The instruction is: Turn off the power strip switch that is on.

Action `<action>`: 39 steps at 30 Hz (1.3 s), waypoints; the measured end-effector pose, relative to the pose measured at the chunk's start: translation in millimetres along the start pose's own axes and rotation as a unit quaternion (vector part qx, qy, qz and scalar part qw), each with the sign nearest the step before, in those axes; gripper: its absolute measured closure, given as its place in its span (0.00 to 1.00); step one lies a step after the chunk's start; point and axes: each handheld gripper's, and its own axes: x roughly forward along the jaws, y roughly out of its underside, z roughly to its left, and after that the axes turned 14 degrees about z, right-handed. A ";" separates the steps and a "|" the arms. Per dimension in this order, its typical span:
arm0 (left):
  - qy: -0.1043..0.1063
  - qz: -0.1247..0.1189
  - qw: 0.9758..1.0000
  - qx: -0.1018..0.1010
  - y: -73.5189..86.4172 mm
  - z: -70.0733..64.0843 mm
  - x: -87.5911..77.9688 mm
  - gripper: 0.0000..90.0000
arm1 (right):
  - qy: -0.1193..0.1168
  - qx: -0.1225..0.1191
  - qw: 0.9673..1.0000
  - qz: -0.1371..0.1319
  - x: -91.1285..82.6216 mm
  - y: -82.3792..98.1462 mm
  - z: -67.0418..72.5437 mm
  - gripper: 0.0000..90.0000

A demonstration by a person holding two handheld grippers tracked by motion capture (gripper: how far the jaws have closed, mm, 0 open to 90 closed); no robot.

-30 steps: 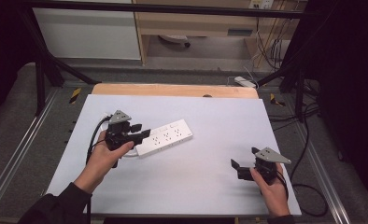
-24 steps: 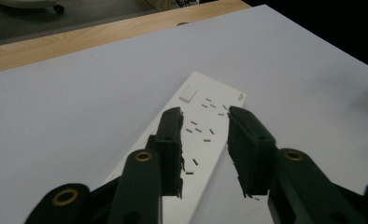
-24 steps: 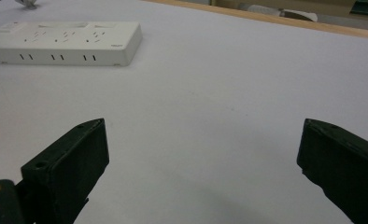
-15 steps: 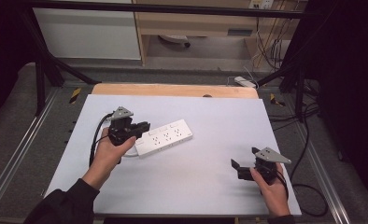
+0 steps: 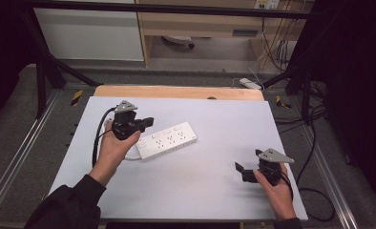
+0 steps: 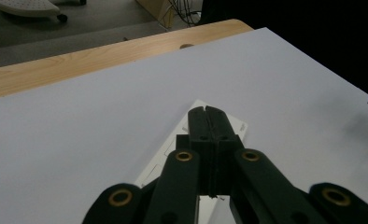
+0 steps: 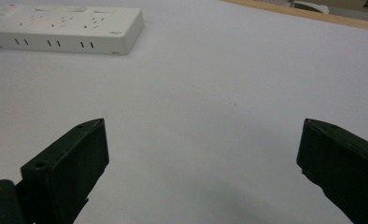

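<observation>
— Where's the power strip (image 5: 167,140)?

— Flat on the white sheet (image 5: 214,191), left of the middle, lying at a slant. Its cord end is toward the person's left hand (image 5: 113,148).

— And the left gripper (image 5: 147,122)?

— Held above the near end of the strip. Its jaws are pressed together with nothing between them; in the left gripper view the left gripper (image 6: 205,111) lies over the strip (image 6: 236,125), whose far end pokes out past the tips.

— The right one?

— The right gripper (image 5: 239,171) is low over the sheet near the front right corner, well apart from the strip, jaws spread wide and empty. In the right gripper view the strip (image 7: 65,29) sits far off at upper left.

— Anything else?

— A wooden table edge (image 5: 176,91) beyond the sheet.
</observation>
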 end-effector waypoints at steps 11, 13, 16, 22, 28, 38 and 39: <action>0.007 0.014 1.000 0.007 -16.0 -3.6 12.8 1.00 | -0.006 -0.008 1.000 -0.001 0.5 -0.9 3.5 0.03; 0.008 0.016 1.000 0.008 -18.0 -4.2 14.0 1.00 | -0.007 -0.008 1.000 -0.001 0.6 -0.8 3.5 0.03; 0.008 0.019 1.000 0.009 -20.6 -5.1 15.4 1.00 | -0.007 -0.009 1.000 -0.001 0.6 -0.9 3.8 0.03; 0.010 0.025 1.000 0.008 -24.2 -5.2 20.3 1.00 | -0.008 -0.009 1.000 0.001 0.9 -1.0 4.2 0.03; 0.005 0.038 0.999 0.009 -24.4 -3.7 28.9 1.00 | -0.007 -0.012 1.000 0.001 1.4 -1.0 4.1 0.03; 0.003 0.047 0.999 0.005 -24.5 -1.2 40.6 1.00 | -0.008 -0.012 1.000 0.001 1.6 -1.0 4.6 0.03; 0.001 0.048 0.999 0.005 -24.5 -0.9 41.8 1.00 | -0.008 -0.012 1.000 0.002 1.6 -1.0 4.6 0.03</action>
